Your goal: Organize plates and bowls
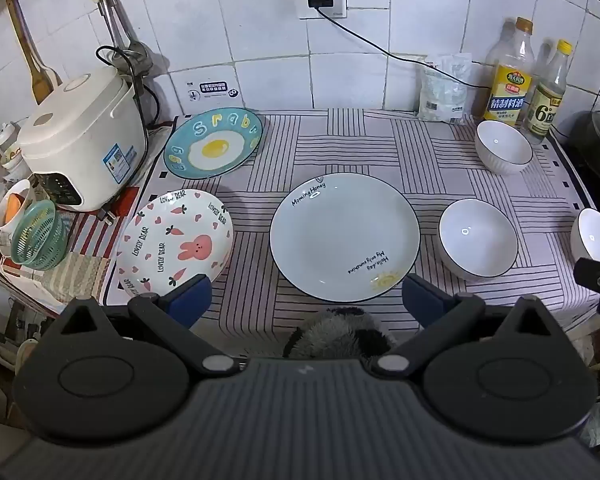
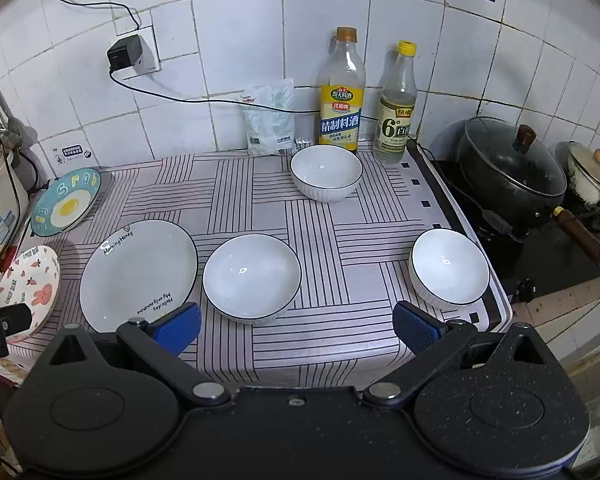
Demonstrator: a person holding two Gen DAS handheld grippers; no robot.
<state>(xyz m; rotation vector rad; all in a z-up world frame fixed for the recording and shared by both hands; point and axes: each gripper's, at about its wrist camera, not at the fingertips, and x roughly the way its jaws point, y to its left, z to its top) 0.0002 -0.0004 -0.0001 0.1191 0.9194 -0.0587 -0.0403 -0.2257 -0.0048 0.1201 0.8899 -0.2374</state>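
Spreading across your worktop (image 2: 340, 344) are three plates and three bowls, none stacked. The pale plate lettered "Morning Honey" (image 1: 344, 236) lies flat near the front edge, about midway along. Just beside it toward the stove sits a white bowl with a dark rim (image 2: 252, 276), close to the plate's rim, though contact cannot be told. A second white bowl (image 2: 450, 266) stands near the front corner by the stove, and a ribbed third bowl (image 2: 326, 172) sits toward the back edge, just in front of the cooking wine bottle (image 2: 342, 92) and vinegar bottle (image 2: 396, 108). On the other side, the rabbit plate (image 1: 176, 240) rests tilted at the worktop's edge by the rice cooker (image 1: 84, 140), and the fried-egg plate (image 1: 214, 144) lies behind it near the back corner.

Your left gripper (image 1: 306, 300) hovers above the front edge with its blue fingers (image 1: 190, 298) spread wide and nothing between them. Your right gripper (image 2: 296, 326) hangs over the front edge between the two nearer bowls, fingers equally wide and empty. A lidded black pot (image 2: 512, 168) sits on the stove beyond the worktop's end.
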